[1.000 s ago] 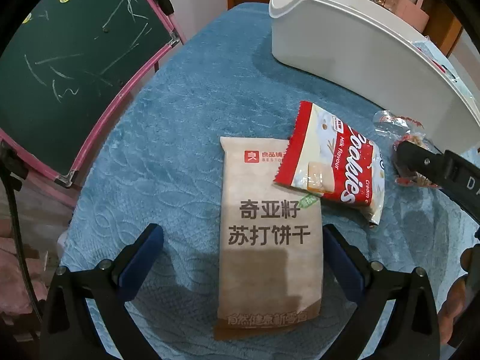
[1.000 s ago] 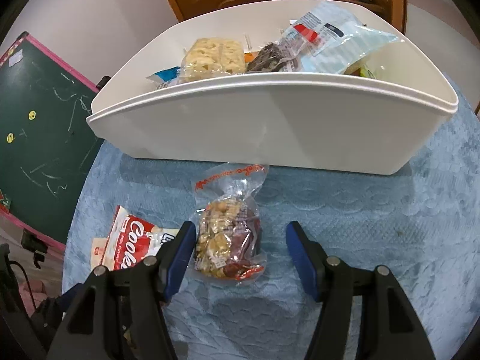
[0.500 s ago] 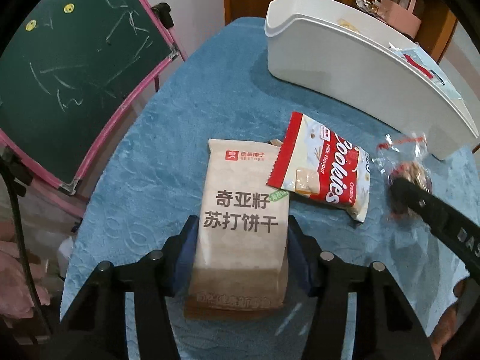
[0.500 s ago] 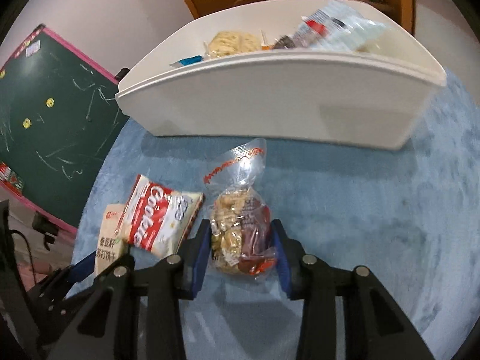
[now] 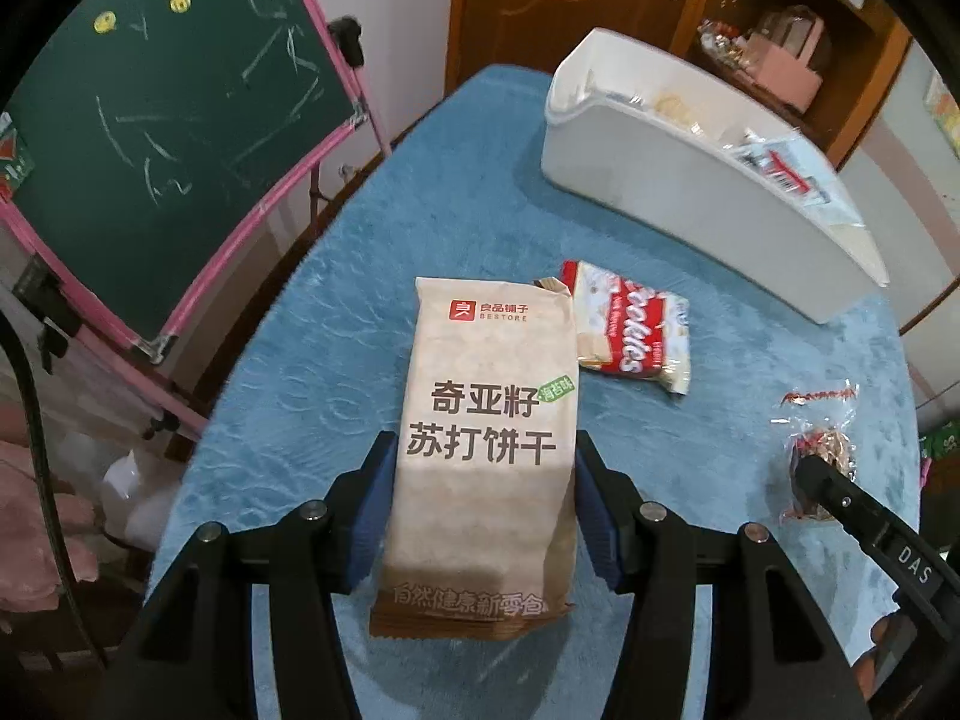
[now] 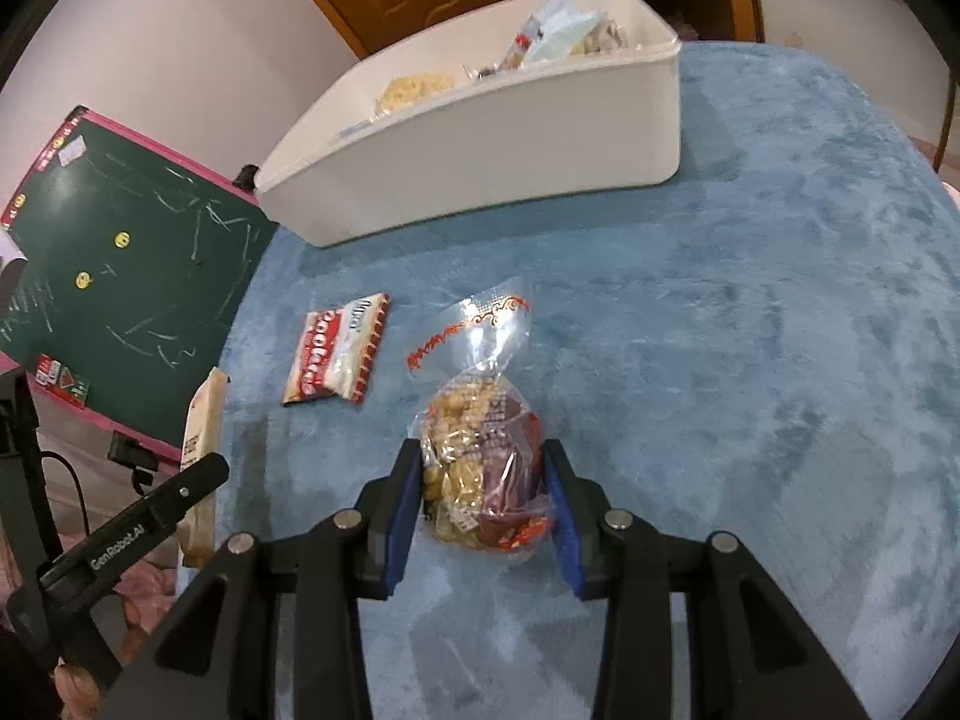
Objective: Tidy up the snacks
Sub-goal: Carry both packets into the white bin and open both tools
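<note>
Beige cracker pack (image 5: 480, 450) sits center-bottom, pinched by the left gripper (image 5: 483, 516); clear nut bag (image 6: 483, 468) is squeezed in the right gripper (image 6: 485, 516). Both look lifted, probably headed for the white bin (image 6: 480, 156) up top, cookie pack (image 6: 336, 357) left on the blue cloth (image 6: 750, 390).

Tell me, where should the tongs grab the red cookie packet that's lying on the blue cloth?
Grab the red cookie packet across its narrow width, at the middle, coming down from above. It lies flat on the blue cloth, so only its two long side edges are there to pinch. Its crimped ends look thin and floppy, probably a poor hold. Nothing touches it now.
</note>
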### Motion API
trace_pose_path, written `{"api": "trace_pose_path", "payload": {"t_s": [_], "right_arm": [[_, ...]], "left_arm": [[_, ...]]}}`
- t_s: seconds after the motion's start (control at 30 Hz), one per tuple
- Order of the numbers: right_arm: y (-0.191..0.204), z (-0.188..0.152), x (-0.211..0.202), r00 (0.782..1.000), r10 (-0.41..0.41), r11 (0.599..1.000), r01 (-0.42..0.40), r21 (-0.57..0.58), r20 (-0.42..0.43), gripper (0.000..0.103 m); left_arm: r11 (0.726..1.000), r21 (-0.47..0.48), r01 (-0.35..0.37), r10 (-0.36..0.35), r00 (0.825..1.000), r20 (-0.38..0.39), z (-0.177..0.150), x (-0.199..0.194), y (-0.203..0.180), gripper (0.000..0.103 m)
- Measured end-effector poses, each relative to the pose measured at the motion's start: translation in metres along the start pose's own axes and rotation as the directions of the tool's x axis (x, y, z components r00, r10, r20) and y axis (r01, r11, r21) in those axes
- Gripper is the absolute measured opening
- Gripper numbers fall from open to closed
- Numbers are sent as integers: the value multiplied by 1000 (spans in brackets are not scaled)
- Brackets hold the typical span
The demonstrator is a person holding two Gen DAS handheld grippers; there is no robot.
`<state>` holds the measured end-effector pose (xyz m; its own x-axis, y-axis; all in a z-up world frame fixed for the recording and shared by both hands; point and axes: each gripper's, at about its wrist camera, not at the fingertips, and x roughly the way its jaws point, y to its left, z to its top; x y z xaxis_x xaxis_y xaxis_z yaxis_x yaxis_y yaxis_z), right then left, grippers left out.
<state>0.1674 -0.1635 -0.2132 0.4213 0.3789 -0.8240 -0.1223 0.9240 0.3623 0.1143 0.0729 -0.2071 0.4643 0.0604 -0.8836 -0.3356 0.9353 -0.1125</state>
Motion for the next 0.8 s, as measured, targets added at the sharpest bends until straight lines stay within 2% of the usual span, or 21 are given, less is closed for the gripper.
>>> {"api": "trace_pose_path", "payload": {"t_s": [0.23,0.43,0.57,0.8], "right_arm": [[23,1,-49,994,26,998,-20,-51,110,39],[50,11,-105,968,65,990,-33,-134,242,39],[66,25,-133,943,78,984,-20,-178,325,39],[86,65,-164,885,82,972,31,-233,459,40]], "left_arm": [[996,66,64,-69,995,75,-5,-50,-21,54],[985,133,107,-128,978,162,11,-89,-44,54],[981,157,117,-154,956,249,38,-113,-59,54],[969,208,132,-205,901,383,93,-146,-89,54]]}}
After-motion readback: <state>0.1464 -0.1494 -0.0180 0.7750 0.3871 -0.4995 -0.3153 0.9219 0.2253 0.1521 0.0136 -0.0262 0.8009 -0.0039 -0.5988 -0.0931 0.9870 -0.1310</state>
